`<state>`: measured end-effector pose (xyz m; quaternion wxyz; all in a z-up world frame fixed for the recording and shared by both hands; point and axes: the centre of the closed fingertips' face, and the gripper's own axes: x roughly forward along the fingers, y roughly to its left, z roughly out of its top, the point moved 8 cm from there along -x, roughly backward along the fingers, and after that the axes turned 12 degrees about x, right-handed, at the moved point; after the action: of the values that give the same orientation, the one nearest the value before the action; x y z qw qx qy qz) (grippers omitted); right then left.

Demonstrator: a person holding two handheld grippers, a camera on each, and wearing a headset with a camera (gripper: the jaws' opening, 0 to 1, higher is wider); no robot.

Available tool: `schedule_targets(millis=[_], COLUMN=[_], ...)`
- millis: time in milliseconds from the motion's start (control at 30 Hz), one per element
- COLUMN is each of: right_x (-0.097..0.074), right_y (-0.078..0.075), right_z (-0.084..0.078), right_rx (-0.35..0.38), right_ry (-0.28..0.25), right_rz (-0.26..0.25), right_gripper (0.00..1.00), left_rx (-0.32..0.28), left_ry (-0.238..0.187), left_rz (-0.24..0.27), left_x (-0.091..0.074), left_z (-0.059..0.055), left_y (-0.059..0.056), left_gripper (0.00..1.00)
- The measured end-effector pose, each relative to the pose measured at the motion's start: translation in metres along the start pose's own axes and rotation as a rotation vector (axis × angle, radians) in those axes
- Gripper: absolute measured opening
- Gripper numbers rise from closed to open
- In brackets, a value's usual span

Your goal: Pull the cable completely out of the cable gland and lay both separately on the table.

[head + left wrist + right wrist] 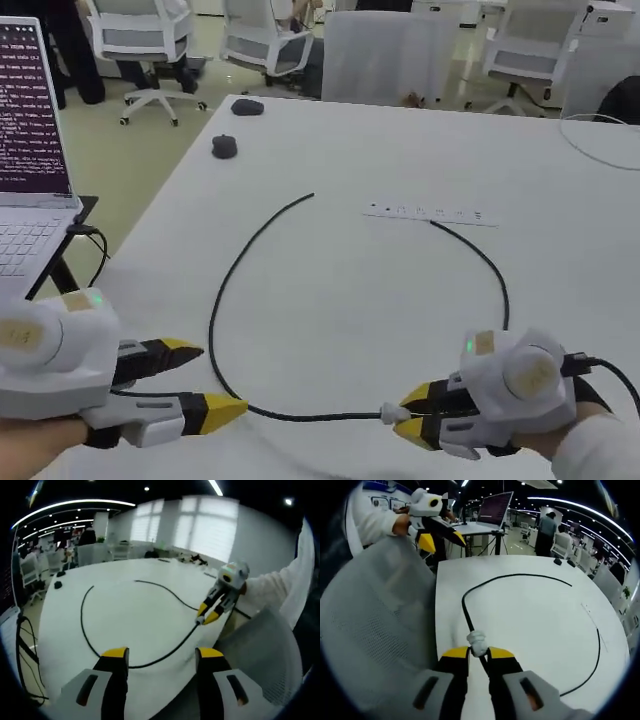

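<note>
A long black cable [225, 290] curves across the white table [350, 300] and runs through a small white cable gland [394, 412] near the front edge. My right gripper [413, 412] is shut on the gland [478, 643], with the cable [510, 577] leaving ahead of its yellow tips and another stretch trailing back under it. My left gripper [205, 380] stands open at the front left, just short of the cable [150, 662], nothing between its fingers [116, 656]. The right gripper [207, 614] shows across the table in the left gripper view.
A white strip [430, 213] lies mid-table beside the cable. Two computer mice [225, 147] [247, 107] rest at the far left. A laptop [30, 150] stands on a stand at the left. A mesh chair back [375, 630] is close below the table edge. Office chairs [140, 40] stand behind.
</note>
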<state>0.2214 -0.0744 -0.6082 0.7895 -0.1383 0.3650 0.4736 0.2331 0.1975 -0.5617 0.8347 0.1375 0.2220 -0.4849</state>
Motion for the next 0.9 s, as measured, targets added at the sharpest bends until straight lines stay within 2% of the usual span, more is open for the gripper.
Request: schedule_targets(millis=[100, 233, 300, 333, 400, 600, 800, 833, 900], right_x=[-0.004, -0.008, -0.011, -0.013, -0.016, -0.021, -0.031, -0.032, -0.035], right_y=[0.008, 0.018, 0.022, 0.025, 0.028, 0.039, 0.052, 0.053, 0.057], right_z=[0.022, 0.043, 0.053, 0.058, 0.067, 0.084, 0.102, 0.104, 0.107], right_rx=[-0.026, -0.07, -0.099, -0.103, -0.114, -0.144, -0.194, -0.206, -0.229], right_ry=[-0.031, -0.056, -0.067, -0.078, -0.099, -0.13, -0.176, -0.179, -0.185], right_rz=[-0.005, -0.011, -0.021, -0.021, -0.021, -0.019, -0.002, -0.001, 0.007], right_gripper=[0.12, 0.11, 0.11, 0.11, 0.11, 0.11, 0.11, 0.11, 0.11], left_rx=[0.012, -0.033, -0.005, 0.029, 0.059, 0.094, 0.127, 0.124, 0.109], left_ry=[-0.038, -0.077, -0.097, -0.101, -0.1, -0.106, -0.14, -0.152, -0.196], left_rz=[-0.031, -0.11, -0.145, -0.16, -0.171, -0.21, -0.276, -0.287, -0.34], left_x=[-0.003, -0.004, -0.002, -0.001, 0.003, 0.015, 0.017, 0.018, 0.017], left_z=[0.016, 0.035, 0.046, 0.052, 0.058, 0.065, 0.071, 0.072, 0.075], left_y=[-0.001, -0.004, -0.007, -0.009, -0.011, -0.013, -0.019, -0.02, -0.027], left_gripper=[0.48, 0.39, 0.36, 0.37, 0.38, 0.38, 0.36, 0.35, 0.34])
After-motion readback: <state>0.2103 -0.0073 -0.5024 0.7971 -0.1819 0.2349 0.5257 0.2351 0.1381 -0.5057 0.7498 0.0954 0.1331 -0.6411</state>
